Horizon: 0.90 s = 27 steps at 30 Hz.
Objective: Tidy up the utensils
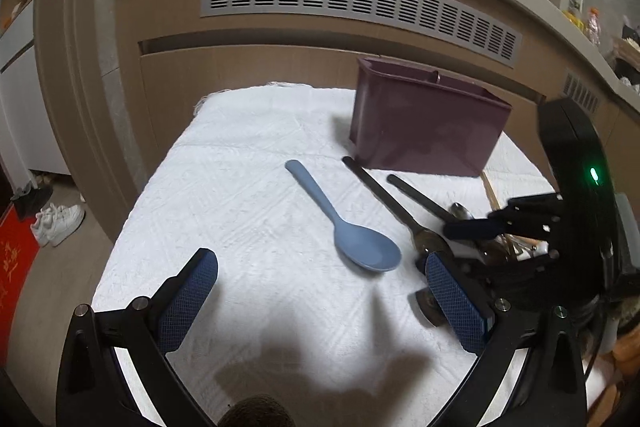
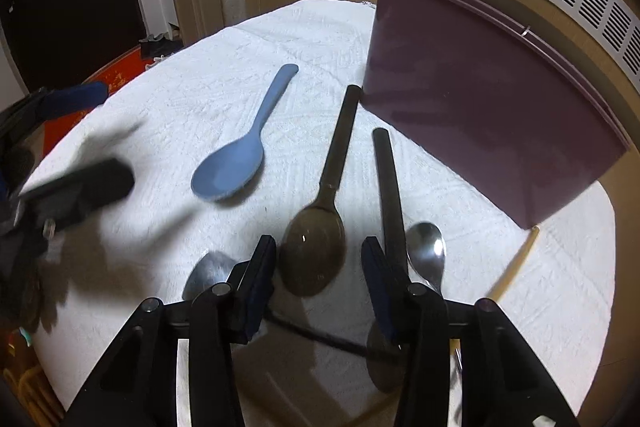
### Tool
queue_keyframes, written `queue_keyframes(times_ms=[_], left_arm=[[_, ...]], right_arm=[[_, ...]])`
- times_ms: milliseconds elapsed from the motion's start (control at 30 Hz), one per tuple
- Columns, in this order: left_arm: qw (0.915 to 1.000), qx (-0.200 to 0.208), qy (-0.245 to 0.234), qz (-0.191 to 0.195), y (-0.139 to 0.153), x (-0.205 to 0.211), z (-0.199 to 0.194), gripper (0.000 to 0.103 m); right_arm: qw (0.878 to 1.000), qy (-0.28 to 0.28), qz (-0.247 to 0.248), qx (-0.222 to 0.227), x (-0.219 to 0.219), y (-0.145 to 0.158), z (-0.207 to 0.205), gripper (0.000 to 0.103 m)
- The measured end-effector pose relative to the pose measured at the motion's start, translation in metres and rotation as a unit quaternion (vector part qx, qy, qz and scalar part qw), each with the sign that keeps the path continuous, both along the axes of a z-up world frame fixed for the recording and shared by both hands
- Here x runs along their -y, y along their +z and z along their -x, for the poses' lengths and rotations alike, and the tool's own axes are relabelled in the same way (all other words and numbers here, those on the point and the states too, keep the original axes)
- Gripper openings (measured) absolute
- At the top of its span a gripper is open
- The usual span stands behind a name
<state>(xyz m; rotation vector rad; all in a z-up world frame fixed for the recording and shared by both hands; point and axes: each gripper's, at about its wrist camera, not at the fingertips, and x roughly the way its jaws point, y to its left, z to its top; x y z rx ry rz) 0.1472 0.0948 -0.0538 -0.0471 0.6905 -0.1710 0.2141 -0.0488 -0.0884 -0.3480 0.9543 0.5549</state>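
With the left gripper point(image 1: 320, 301) spread wide and empty near the blue spoon point(image 1: 347, 227), and the right gripper point(image 2: 319, 269) half-open over the dark spoon point(image 2: 320, 227) on the cloth point(image 2: 168, 107), closing could nudge neighbouring spoons askew.

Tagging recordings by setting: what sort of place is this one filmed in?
Most likely a home, perhaps by an entryway: a table under a white textured cloth stands against a beige wooden cabinet with a grey slatted vent, and white sneakers sit on the floor beside it.
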Motion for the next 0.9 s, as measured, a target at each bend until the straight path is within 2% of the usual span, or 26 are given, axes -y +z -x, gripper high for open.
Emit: queue_keyframes(times_ms=[33,167,333,533,600,667,700,767,800,833,900], left_arm=[[1.0000,0.001,0.000,-0.009,0.001,0.003,0.002,0.103],[0.9979,0.012,0.008,-0.064,0.001,0.015,0.008,0.103],[0.9960,0.013,-0.029,-0.083,-0.001,0.030,0.011,0.103],[0.9908,0.026,-0.107,-0.078,0.004,0.067,0.023,0.102],[0.9846,0.040,-0.148,-0.084,0.008,0.088,0.028,0.102],[0.9747,0.054,-0.192,-0.102,0.010,0.112,0.033,0.101],[0.9678,0.058,-0.215,-0.117,0.009,0.126,0.036,0.098],[0.9531,0.057,-0.258,-0.147,0.004,0.153,0.038,0.085],[0.9478,0.046,-0.276,-0.154,0.001,0.164,0.038,0.084],[0.9454,0.031,-0.288,-0.149,-0.001,0.172,0.036,0.082],[0.9462,0.003,-0.300,-0.122,-0.004,0.182,0.034,0.082]], right_arm=[[1.000,-0.002,-0.004,-0.004,-0.001,0.000,-0.003,0.032],[1.000,-0.009,-0.014,-0.011,0.005,0.010,-0.002,0.030],[0.999,-0.019,-0.037,0.000,0.035,0.029,0.023,0.030],[0.999,-0.043,-0.024,0.005,0.090,0.032,0.057,0.030],[0.998,-0.057,-0.016,0.007,0.108,0.029,0.062,0.031],[0.997,-0.079,-0.008,0.013,0.124,0.025,0.067,0.032],[0.996,-0.090,-0.008,0.014,0.131,0.024,0.067,0.033],[0.993,-0.112,-0.021,0.015,0.150,0.024,0.073,0.033],[0.992,-0.124,-0.032,0.016,0.160,0.025,0.074,0.035],[0.990,-0.135,-0.045,0.017,0.170,0.028,0.076,0.036],[0.986,-0.152,-0.064,0.023,0.187,0.032,0.083,0.044]])
